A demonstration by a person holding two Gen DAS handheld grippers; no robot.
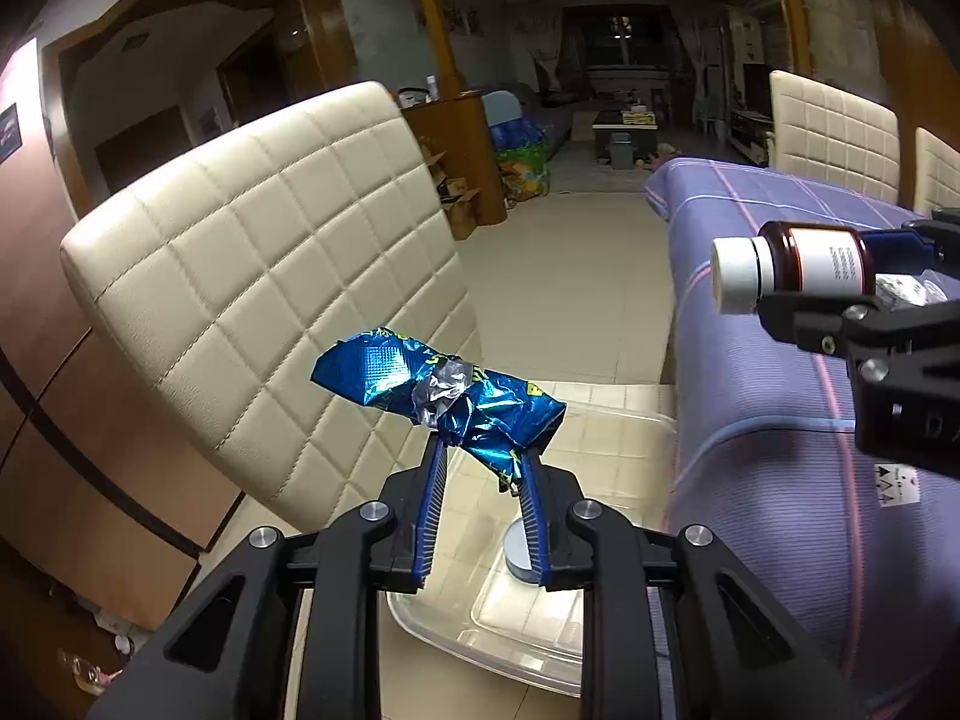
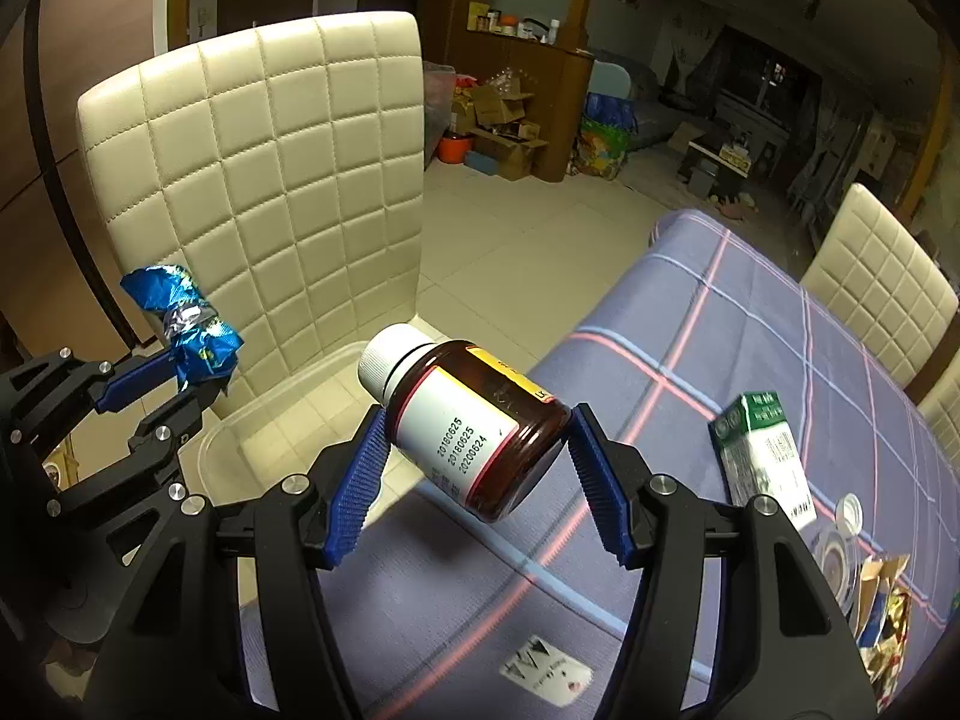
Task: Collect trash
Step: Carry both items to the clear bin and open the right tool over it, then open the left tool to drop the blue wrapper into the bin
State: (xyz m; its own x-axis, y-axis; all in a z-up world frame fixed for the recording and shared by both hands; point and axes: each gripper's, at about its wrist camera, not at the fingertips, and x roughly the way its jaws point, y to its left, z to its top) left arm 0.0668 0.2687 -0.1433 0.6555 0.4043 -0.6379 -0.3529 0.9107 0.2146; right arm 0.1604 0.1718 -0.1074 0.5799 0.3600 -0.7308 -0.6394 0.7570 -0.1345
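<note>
My left gripper (image 1: 480, 450) is shut on a crumpled blue foil wrapper (image 1: 438, 390) and holds it above a clear plastic bin (image 1: 516, 660) that stands on the chair seat. The wrapper also shows in the right wrist view (image 2: 186, 330). My right gripper (image 2: 474, 438) is shut on a brown pill bottle (image 2: 474, 420) with a white cap, held sideways over the table edge near the bin (image 2: 270, 420). The bottle shows in the left wrist view (image 1: 792, 264). A round grey object (image 1: 517, 546) lies in the bin.
A cream quilted chair (image 2: 258, 180) backs the bin. The purple plaid table (image 2: 750, 360) holds a green-white carton (image 2: 762, 456), a clear cup with a lid (image 2: 840, 540) and a torn gold wrapper (image 2: 882, 618). More chairs (image 2: 882, 288) stand at the far side.
</note>
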